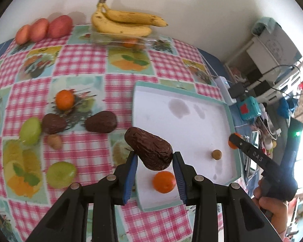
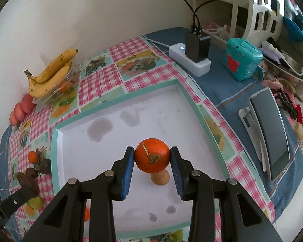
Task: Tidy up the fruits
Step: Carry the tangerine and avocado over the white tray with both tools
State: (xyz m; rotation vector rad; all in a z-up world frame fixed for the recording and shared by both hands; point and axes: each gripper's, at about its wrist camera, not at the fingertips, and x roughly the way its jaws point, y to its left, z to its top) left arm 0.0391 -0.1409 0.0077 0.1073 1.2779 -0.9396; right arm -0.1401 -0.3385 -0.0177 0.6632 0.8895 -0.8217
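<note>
Both wrist views close, angled down, sharing the white tray [image 1: 183, 104].

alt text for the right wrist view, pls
The right gripper is shut on an orange, held above a white tray with a teal rim; a small tan fruit lies on the tray just below. On the checked tablecloth to the left sit bananas on a clear dish, with a power strip behind.

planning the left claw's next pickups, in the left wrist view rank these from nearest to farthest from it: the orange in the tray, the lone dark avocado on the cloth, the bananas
1. Orange, in the tray just under the left claw.
2. Dark avocado, on the cloth to the left.
3. Bananas, at the far wall.
</note>
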